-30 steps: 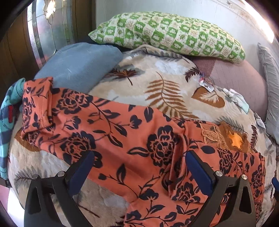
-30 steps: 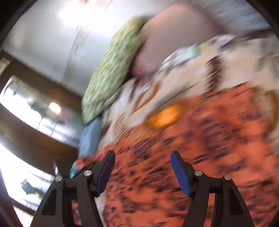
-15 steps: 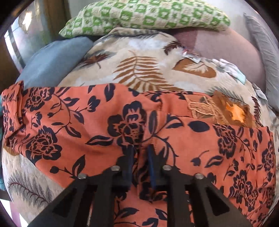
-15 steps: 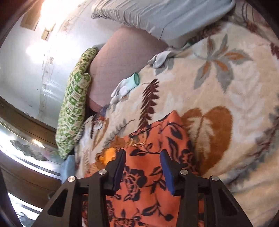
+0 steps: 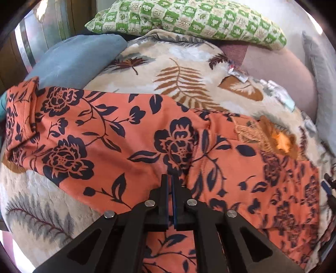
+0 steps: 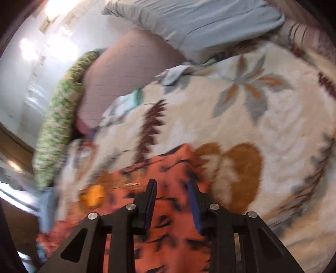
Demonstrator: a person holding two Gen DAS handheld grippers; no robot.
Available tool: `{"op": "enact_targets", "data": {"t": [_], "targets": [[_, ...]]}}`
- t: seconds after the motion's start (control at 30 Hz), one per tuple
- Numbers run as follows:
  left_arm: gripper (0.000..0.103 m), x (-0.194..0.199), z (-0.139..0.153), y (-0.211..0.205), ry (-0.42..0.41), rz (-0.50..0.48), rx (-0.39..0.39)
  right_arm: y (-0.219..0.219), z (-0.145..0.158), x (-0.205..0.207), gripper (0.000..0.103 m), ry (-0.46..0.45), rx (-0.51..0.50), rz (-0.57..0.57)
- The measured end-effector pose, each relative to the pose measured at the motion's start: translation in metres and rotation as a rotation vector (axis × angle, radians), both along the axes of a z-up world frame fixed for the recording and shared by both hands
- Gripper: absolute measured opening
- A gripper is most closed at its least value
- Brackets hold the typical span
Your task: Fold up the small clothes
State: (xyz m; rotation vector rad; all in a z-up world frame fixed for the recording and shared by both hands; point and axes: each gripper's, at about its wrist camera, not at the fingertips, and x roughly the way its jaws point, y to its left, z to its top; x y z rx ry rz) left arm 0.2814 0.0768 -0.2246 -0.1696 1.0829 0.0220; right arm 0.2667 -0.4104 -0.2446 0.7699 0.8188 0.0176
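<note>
Already the left gripper point(image 5: 169, 180) is pinched tight on the orange floral garment point(image 5: 130, 147), which lies spread across the leaf-print blanket point(image 5: 180, 63). The right gripper point(image 6: 172, 189) has been narrowing over the garment's corner; through the blur, contact looks unmade. Lifting now risks one-sided bunching, or snagging blanket pile.

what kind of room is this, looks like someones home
Most likely a bedroom at home: a bed under a leaf-print blanket, a green checked pillow at its head, and an orange floral garment spread out for folding.
</note>
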Motion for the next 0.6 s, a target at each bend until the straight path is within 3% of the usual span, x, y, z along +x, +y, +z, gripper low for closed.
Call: {"op": "enact_targets", "data": {"t": [0.1, 0.2, 0.3, 0.47, 0.6], "targets": [[0.002, -0.001, 0.004, -0.015, -0.028, -0.046, 0.042, 0.031, 0.002, 0.013, 0.034, 0.003, -0.093, 0.116], [0.002, 0.003, -0.012, -0.038, 0.030, -0.115, 0.113, 0.060, -0.028, 0.038, 0.033, 0.143, -0.163, 0.188], [0.002, 0.003, -0.017, -0.044, 0.038, -0.106, 0.159, 0.069, -0.018, 0.053, 0.031, 0.084, -0.300, 0.163], [0.004, -0.004, -0.017, -0.051, 0.036, -0.147, 0.224, 0.042, -0.019, 0.072, 0.032, 0.121, -0.182, 0.101], [0.005, -0.004, -0.010, -0.034, 0.056, -0.098, 0.123, 0.040, 0.008, 0.055, 0.033, 0.077, -0.157, 0.121]]}}
